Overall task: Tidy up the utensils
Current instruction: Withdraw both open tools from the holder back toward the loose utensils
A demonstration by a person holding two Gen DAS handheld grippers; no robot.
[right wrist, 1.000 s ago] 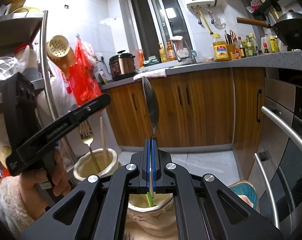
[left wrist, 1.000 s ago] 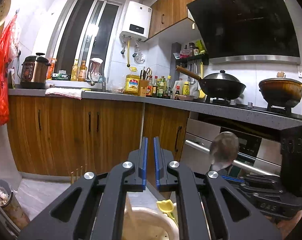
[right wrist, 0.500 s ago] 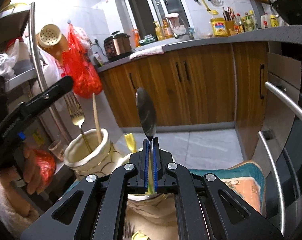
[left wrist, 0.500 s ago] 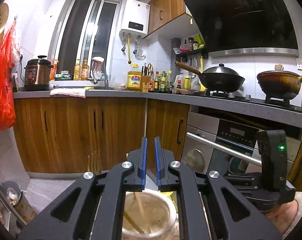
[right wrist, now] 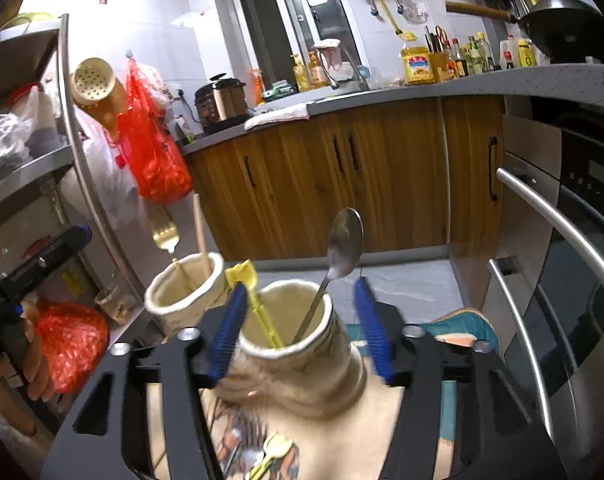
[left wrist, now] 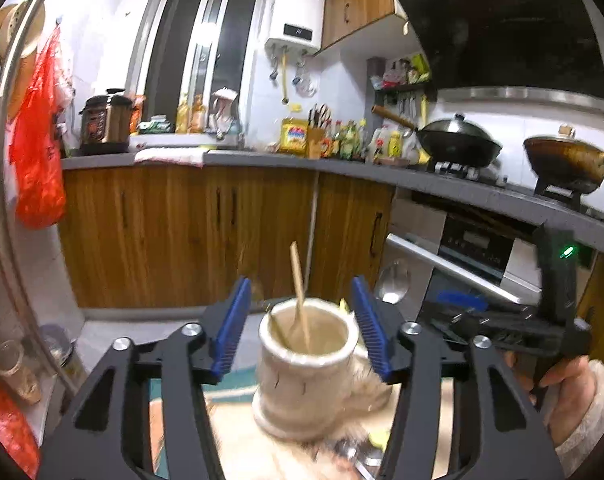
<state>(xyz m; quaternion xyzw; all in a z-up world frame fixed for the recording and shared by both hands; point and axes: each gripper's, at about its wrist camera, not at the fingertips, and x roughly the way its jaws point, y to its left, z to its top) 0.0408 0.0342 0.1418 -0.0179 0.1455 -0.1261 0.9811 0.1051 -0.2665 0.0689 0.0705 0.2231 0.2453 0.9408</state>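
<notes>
Utensils are standing sorted between two cream ceramic holders on a low cloth-covered surface in a small kitchen. A steel spoon [right wrist: 344, 246] and a yellow plastic utensil [right wrist: 258, 304] are leaning in the nearer holder [right wrist: 298, 364]; a gold fork [right wrist: 167, 236] and a wooden chopstick [right wrist: 201, 236] are rising from the holder beside it [left wrist: 306, 364].

The right gripper [right wrist: 300, 330] is spreading its jaws, the blue pads standing clear either side of the nearer holder and pressing on nothing, the spoon resting free against the rim; the left gripper [left wrist: 300, 330] is likewise opening, its pads apart around the chopstick holder without touching it. A person's hand [left wrist: 558, 380] is gripping the right tool's handle at the edge of the left view.

More cutlery is lying loose on the cloth [right wrist: 262, 452] in front of the holders, blurred, and is probably waiting its turn.

The pieces look light and stiff; polished steel is likely to be slippery between the pads, so a pinch across the flat of the handle, near its middle, would seem safest; the plastic piece may flex, and the chopstick is thin enough to roll. The holders themselves appear heavy and breakable, and are better left standing than nudged.
</notes>
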